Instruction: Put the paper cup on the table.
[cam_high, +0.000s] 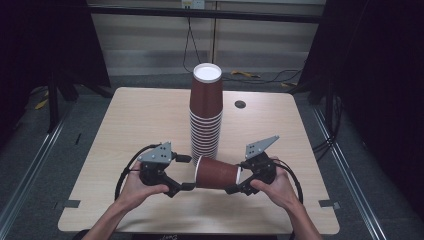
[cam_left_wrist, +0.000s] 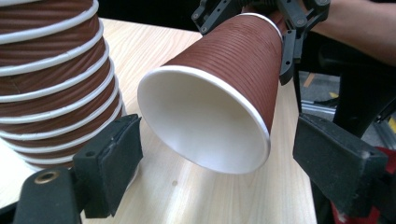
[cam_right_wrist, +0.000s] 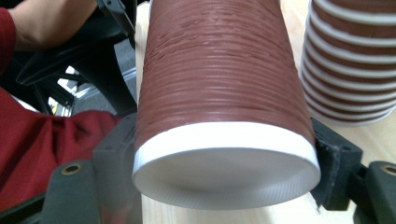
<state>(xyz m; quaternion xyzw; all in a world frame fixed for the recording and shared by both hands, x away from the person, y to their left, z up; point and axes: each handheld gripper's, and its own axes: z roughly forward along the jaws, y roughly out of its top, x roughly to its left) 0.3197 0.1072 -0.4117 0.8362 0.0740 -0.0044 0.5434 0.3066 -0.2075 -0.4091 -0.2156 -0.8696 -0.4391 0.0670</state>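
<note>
Here, a single brown paper cup (cam_high: 217, 173) lies on its side above the table (cam_high: 130, 130), held level between the two grippers near the front edge. Its wide white-rimmed mouth faces the left gripper (cam_high: 186, 172); its narrow base end sits at the right gripper (cam_high: 239, 181).

Right gripper: clamped on the cup. In the right gripper view the two black jaws stand one on each side of the cup (cam_right_wrist: 219, 93) at its base end, with the pads pressed against the ribbed wall. In the left gripper view the same gripper (cam_left_wrist: 261, 18) appears beyond the cup, closed around its far end.

Left gripper: released, jaws apart. In the left gripper view the cup (cam_left_wrist: 219, 98) has its mouth pointing toward the camera and tilted slightly down, between the two jaws. Neither pad touches the rim; a gap shows on each side. The cup's lower rim hangs just over the table surface.

Stack (cam_high: 206, 112): a tall column of nested brown cups stands mouth-down on the table, just behind the held cup and between the two grippers. The top cup's white base faces up. In the left gripper view the stack (cam_left_wrist: 51, 79) is just beside the left jaw; whether they touch cannot be told. In the right gripper view the stack (cam_right_wrist: 359, 60) stands near the cup, slightly apart from it.

Hands: the left hand (cam_high: 137, 187) and right hand (cam_high: 277, 187) each grip a gripper body, with black cables looping outward.
</note>
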